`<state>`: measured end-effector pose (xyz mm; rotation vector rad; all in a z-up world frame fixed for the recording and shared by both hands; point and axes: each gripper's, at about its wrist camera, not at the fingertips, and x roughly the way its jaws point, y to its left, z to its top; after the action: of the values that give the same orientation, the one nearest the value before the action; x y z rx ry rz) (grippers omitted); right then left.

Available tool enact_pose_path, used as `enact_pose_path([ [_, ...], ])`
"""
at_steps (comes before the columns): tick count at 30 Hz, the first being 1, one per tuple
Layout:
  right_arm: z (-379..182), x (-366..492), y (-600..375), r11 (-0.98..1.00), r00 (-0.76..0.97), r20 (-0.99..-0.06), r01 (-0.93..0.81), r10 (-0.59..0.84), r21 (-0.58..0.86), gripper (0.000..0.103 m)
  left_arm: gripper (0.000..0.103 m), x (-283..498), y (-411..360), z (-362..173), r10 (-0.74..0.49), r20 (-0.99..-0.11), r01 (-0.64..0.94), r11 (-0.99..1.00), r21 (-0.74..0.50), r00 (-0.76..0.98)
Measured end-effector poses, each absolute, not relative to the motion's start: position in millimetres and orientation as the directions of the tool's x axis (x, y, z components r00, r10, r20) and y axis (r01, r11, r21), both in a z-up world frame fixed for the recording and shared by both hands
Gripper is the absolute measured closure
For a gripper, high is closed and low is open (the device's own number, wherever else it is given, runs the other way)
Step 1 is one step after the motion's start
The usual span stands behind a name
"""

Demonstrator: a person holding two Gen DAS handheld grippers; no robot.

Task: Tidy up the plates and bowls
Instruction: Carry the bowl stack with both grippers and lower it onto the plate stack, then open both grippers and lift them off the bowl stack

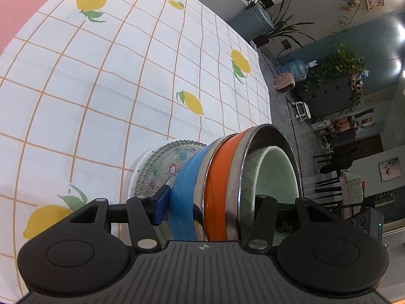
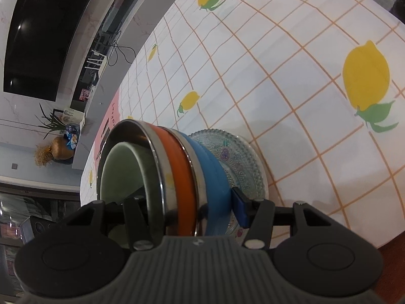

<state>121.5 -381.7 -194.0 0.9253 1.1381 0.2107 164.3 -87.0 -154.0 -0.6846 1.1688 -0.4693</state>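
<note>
Steel, orange and blue rims nested as 1 stack of bowls [image 1: 222, 177], tilted on its side in both wrist views, a pale green bowl [image 1: 276, 174] innermost. Beneath the stack, a beaded glass plate [image 1: 162, 167] over a white plate rim [image 1: 138, 172], resting on the lemon-print tablecloth [image 1: 101, 88].

Left gripper [image 1: 212, 202] clamped across the stack: blue pad [image 1: 162, 207] pressed against the blue bowl's outer wall by the glass plate, other finger reaching inside the pale green bowl. Right gripper [image 2: 187, 205] clamped likewise from the opposite side: blue pad [image 2: 240, 209] against the blue bowl [image 2: 212, 177], other finger inside the green one. Contact of the inner fingers with the bowl wall hidden, probably touching.

Stack close to the table's near edge in both views; bare wood of the table [image 2: 395, 261] showing past the cloth at the lower right corner of the right wrist view. In the left wrist view, far edge of the cloth dropping off toward a grey floor with potted plants [image 1: 339, 63] and a water jug [image 1: 293, 68] well apart from the table. In the right wrist view, cloth edge running along a long grey bench [image 2: 106, 76] below a dark wall screen [image 2: 45, 38].

Wide open cloth ahead of the stack in both views, only printed lemons across it. Pink band of cloth [image 1: 22, 2] at the far left corner.
</note>
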Motion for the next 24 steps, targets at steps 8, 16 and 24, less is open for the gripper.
enact_pose_path([
  [8,-190.9,124.3,-378.5,0.64,0.439,-0.699,0.303,0.564,0.706,0.048,0.041,162.5,-85.6,-153.5,-0.656,-0.679,-0.003,0.719,-0.695,0.331],
  [16,-178.3,125.4,-381.1,0.669,0.472,-0.713,0.294,0.519,0.682,0.025,0.029,159.4,-89.1,-130.8,-0.605,-0.69,0.07,0.77,-0.634,0.397],
  [24,-158.2,121.8,-381.8,0.732,0.53,-0.73,0.269,0.431,0.627,0.022,0.026,150.3,-69.8,-113.4,-0.579,-0.666,0.081,0.78,-0.62,0.47],
])
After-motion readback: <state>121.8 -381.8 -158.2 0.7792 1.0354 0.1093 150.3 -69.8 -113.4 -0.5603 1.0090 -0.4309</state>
